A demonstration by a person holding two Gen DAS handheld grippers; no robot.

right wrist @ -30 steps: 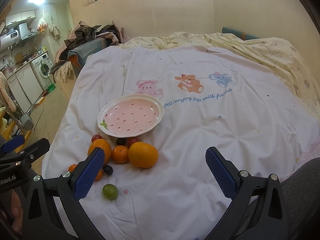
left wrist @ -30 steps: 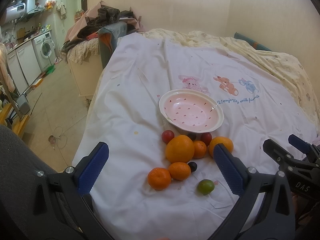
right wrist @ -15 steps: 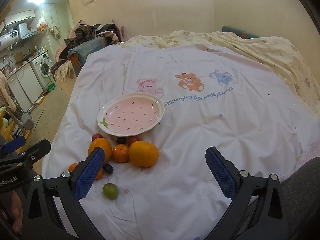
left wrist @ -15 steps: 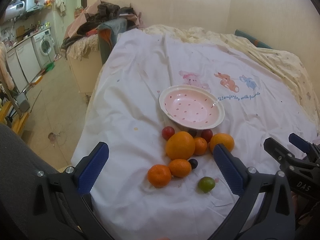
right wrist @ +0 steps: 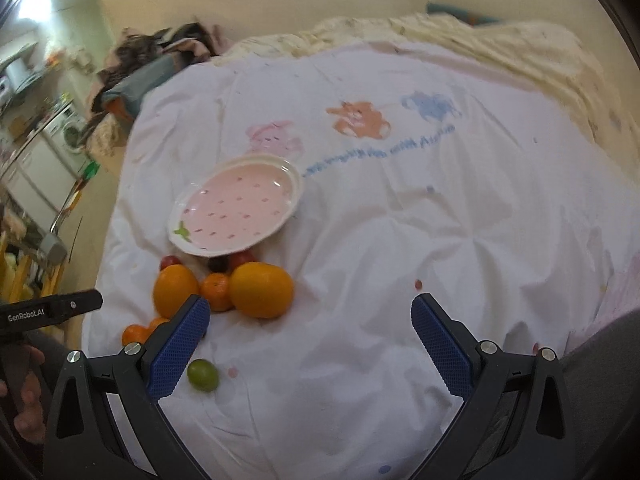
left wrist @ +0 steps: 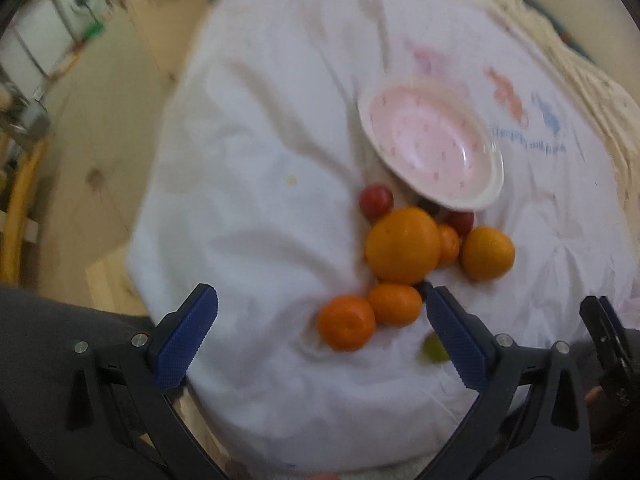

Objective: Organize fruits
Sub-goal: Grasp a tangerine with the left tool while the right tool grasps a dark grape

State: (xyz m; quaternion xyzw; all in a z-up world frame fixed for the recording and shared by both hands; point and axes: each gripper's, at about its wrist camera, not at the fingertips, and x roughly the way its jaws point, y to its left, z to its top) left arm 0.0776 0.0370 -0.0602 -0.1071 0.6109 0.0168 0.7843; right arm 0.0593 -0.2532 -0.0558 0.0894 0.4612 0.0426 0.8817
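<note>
A pink strawberry-print plate [left wrist: 432,148] [right wrist: 236,212] lies empty on the white bedsheet. Just in front of it sits a cluster of fruit: a big orange [left wrist: 402,245] [right wrist: 175,289], a second orange [left wrist: 487,253] [right wrist: 261,289], small mandarins [left wrist: 346,322] [left wrist: 395,305], red tomatoes [left wrist: 375,201] and a green lime [left wrist: 434,347] [right wrist: 203,375]. My left gripper [left wrist: 320,328] is open and empty, with the two near mandarins between its fingers. My right gripper [right wrist: 310,336] is open and empty over bare sheet, right of the fruit.
The bed's left edge drops to the floor [left wrist: 88,128]. A pile of clothes [right wrist: 152,60] lies at the far left corner. A cream blanket [right wrist: 500,40] covers the far right. The wall stands behind the bed.
My left gripper has moved forward and down toward the fruit, so the mandarins now sit between its fingers; that view is blurred. My right gripper has edged forward a little.
</note>
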